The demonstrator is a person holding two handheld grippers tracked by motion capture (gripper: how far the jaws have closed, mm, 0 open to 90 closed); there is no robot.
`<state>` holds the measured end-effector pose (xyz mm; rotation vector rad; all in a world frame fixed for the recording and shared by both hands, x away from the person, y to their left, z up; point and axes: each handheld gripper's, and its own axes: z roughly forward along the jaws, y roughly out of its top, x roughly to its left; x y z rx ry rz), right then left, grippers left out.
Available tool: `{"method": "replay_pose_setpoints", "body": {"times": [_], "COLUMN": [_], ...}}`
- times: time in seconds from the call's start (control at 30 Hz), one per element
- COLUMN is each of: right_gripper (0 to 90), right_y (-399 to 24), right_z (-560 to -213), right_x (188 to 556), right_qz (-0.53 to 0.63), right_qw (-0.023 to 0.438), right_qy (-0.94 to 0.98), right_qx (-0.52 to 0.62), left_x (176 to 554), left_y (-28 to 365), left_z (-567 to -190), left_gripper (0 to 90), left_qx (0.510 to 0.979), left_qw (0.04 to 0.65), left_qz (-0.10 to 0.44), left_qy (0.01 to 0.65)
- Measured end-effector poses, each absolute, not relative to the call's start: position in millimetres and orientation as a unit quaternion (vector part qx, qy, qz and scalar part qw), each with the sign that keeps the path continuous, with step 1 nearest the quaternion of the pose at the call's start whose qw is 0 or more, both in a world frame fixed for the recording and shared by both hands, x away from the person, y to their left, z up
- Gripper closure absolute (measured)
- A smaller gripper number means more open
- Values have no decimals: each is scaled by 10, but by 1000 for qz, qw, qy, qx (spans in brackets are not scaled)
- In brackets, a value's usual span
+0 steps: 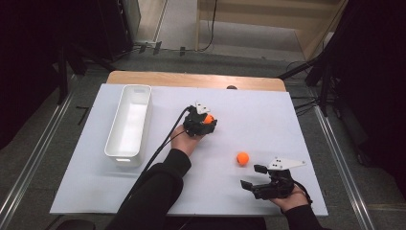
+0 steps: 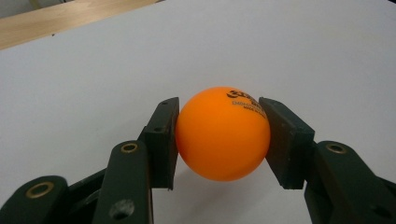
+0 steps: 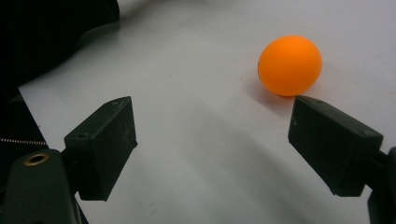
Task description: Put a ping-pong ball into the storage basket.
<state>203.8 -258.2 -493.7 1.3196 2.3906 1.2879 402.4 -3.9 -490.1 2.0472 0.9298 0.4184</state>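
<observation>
Ball [image 2: 222,133] pinched tight in left gripper [image 1: 205,120], mid-table, ready for lifting to the white bin [image 1: 128,122] by the left edge.
Second ball [image 1: 242,158] loose near the front right corner; right gripper [image 1: 254,176] wide apart just behind, holding nothing, waiting.

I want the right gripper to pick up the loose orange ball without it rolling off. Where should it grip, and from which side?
Grip the loose orange ball across its widest middle, one pad on each side. It lies free on the white table sheet, just ahead of the open right gripper and off toward one pad, so probably move forward and re-centre first. A round ball rolls if pushed from one side only.
</observation>
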Motion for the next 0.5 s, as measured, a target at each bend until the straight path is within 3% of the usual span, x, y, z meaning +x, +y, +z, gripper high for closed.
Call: {"method": "replay_pose_setpoints", "body": {"times": [0.5], "right_gripper": [136], "right_y": [-2579], "right_z": [-4944], "right_x": [2047], "right_qz": [424], "right_qw": [63], "right_qy": [792], "right_qx": [434], "left_x": [4024], "left_y": [24], "left_z": [-4788], "left_gripper": [514], "left_qx": [811], "left_qw": [424], "left_qz": [149], "left_qy": [374]}}
